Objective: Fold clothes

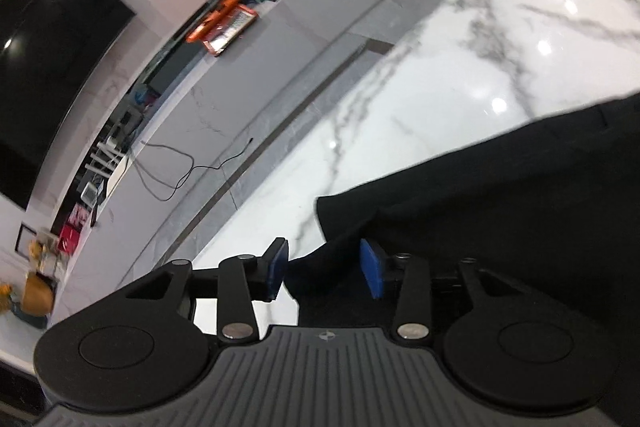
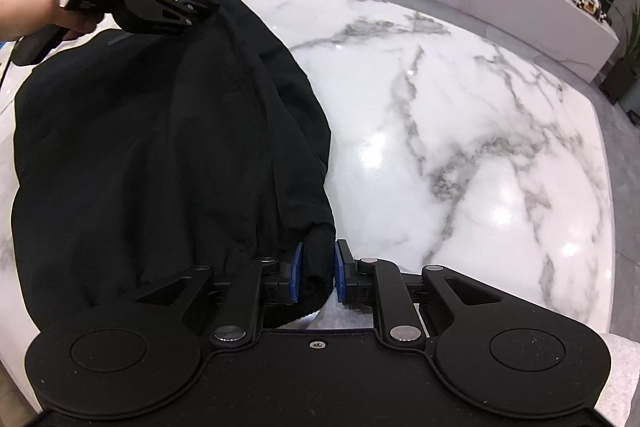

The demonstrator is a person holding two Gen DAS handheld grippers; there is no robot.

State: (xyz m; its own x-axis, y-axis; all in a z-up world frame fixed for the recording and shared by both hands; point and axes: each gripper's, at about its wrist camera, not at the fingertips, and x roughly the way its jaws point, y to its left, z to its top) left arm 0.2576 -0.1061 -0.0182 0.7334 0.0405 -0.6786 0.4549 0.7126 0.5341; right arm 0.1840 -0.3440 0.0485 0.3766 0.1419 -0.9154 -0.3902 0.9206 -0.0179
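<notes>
Black garment (image 2: 160,131) lies bunched on the left part of the white marble surface (image 2: 460,147), which stretches bare to its right. My right gripper (image 2: 317,273) sits at the near end of the cloth with its blue pads (image 2: 296,277) drawn close on either side of a fold of fabric, grasping the garment. My left gripper (image 1: 326,269) meets the far end; in its own view the jaws stand apart with cloth lying between them, and in the right wrist view a hand (image 2: 48,11) holds its body.
</notes>
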